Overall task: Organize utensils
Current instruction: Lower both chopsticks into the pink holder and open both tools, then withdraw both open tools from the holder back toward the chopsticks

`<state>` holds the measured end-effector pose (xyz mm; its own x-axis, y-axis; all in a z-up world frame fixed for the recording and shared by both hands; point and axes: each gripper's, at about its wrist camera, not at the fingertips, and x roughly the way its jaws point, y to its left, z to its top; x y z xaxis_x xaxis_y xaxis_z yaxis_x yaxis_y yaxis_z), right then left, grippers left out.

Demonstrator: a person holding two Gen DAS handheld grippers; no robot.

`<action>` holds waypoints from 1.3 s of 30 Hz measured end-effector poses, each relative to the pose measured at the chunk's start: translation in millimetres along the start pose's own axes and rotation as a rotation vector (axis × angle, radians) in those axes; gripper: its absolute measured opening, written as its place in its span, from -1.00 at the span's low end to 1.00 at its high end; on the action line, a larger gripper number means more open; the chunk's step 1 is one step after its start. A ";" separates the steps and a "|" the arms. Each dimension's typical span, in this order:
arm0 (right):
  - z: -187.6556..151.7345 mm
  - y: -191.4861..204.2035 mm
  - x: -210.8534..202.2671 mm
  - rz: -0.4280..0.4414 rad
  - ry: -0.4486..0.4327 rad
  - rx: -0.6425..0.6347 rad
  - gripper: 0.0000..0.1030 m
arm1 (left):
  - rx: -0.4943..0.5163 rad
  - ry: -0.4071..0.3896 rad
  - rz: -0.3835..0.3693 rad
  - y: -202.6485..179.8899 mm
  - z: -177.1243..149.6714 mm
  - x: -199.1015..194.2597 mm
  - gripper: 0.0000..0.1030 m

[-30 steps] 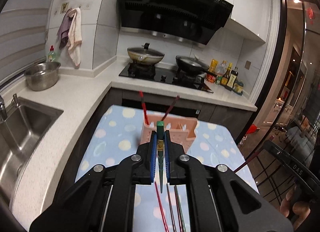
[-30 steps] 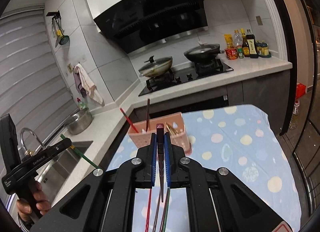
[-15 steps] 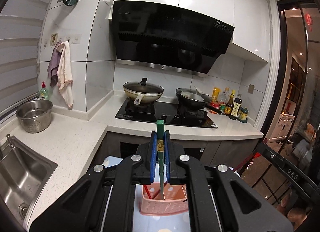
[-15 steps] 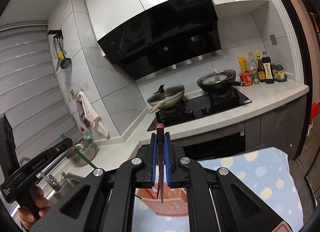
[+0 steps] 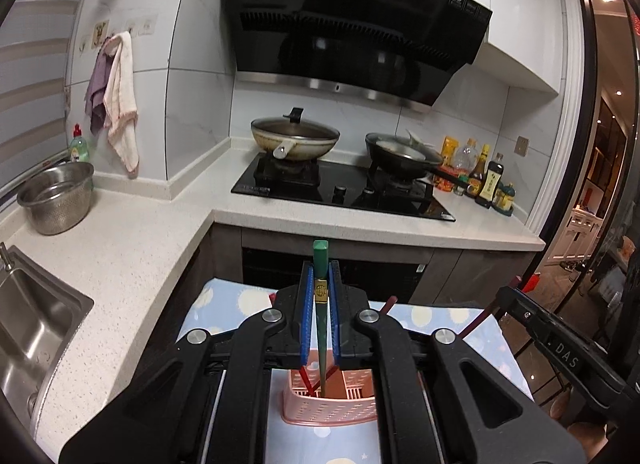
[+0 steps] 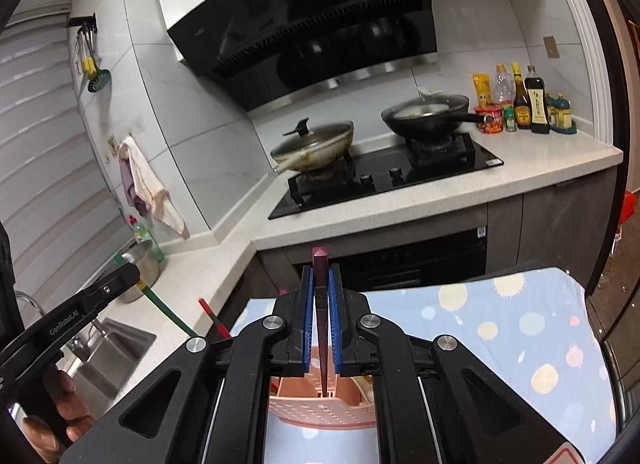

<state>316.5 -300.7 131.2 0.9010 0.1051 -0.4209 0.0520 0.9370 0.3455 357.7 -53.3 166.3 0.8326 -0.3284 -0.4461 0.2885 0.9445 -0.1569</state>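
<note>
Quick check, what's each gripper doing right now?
Left gripper: shut on a green chopstick.
Right gripper: shut on a dark red chopstick.

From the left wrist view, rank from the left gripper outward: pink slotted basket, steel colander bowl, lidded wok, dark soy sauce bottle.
1. Pink slotted basket: directly below the left gripper.
2. Steel colander bowl: far left, beside the sink.
3. Lidded wok: centre, on the hob.
4. Dark soy sauce bottle: far right.

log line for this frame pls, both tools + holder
left tool: shut on green chopstick | right tool: shut on maroon chopstick | tips over pink holder | not released
</note>
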 end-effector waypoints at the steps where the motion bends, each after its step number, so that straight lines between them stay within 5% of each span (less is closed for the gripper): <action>1: -1.7 -0.2 1.7 -0.003 0.004 -0.004 -0.85 | -0.001 0.006 -0.001 0.6 -1.4 2.0 -0.86; 4: -6.8 -1.2 -0.5 -0.023 -0.008 -0.006 -0.71 | -0.009 0.010 0.007 2.0 -5.6 3.4 -0.81; 6: -8.5 -1.8 -3.3 -0.025 -0.019 0.002 -0.45 | -0.017 0.010 0.013 2.4 -6.6 2.9 -0.58; 8: -10.2 -2.8 -7.3 -0.023 -0.024 0.001 -0.42 | -0.023 -0.003 0.033 3.5 -7.8 -0.9 -0.22; 22: -40.9 5.9 -56.4 -0.014 -0.001 -0.029 -0.42 | -0.021 0.022 0.050 8.1 -31.7 -38.4 -0.09; 27: -78.9 5.6 -82.2 -0.025 0.045 -0.040 -0.38 | -0.016 0.047 0.091 10.4 -64.0 -61.0 0.04; 39: -228.0 0.5 -130.7 -0.085 0.299 -0.094 -0.38 | -0.043 0.270 0.100 18.8 -193.4 -97.9 0.08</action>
<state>100.6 -238.0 -4.9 0.7280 0.1054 -0.6774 0.0689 0.9718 0.2253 190.1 -3.9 36.6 0.6981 -0.2281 -0.6787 0.1863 0.9731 -0.1354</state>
